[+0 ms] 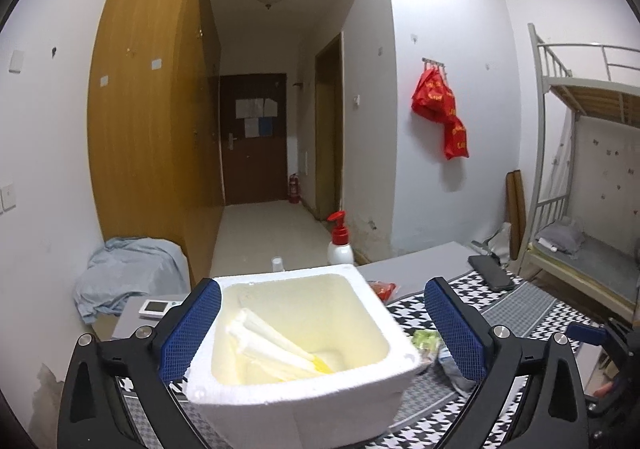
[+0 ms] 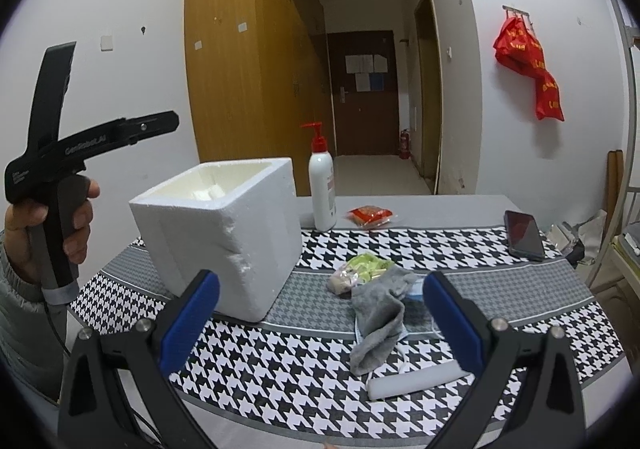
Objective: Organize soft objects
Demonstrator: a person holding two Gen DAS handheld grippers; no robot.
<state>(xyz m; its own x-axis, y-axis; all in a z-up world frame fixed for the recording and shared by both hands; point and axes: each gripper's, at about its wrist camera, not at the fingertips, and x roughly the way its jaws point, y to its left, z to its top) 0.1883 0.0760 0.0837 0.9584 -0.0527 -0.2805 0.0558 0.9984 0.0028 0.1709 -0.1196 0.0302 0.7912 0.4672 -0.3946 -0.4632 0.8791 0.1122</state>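
A white foam box (image 1: 304, 389) stands on the houndstooth cloth; it also shows in the right wrist view (image 2: 224, 237). White paper-wrapped packs (image 1: 276, 345) lie inside it. My left gripper (image 1: 322, 329) is open and empty, hovering above the box mouth; its handle (image 2: 60, 169) shows in the right wrist view. My right gripper (image 2: 320, 325) is open and empty above the cloth. A grey sock (image 2: 380, 321) lies in front of it, with a green-and-clear bag (image 2: 360, 269) behind, a white roll (image 2: 416, 379) nearer, and a blue mask partly hidden under the sock.
A pump bottle with a red top (image 2: 322, 185) and a red snack pack (image 2: 370, 215) sit behind the box. A black phone (image 2: 524, 235) lies at the right on the table (image 2: 440, 205). A remote (image 1: 154, 307) lies left. A bunk bed (image 1: 580, 169) stands right.
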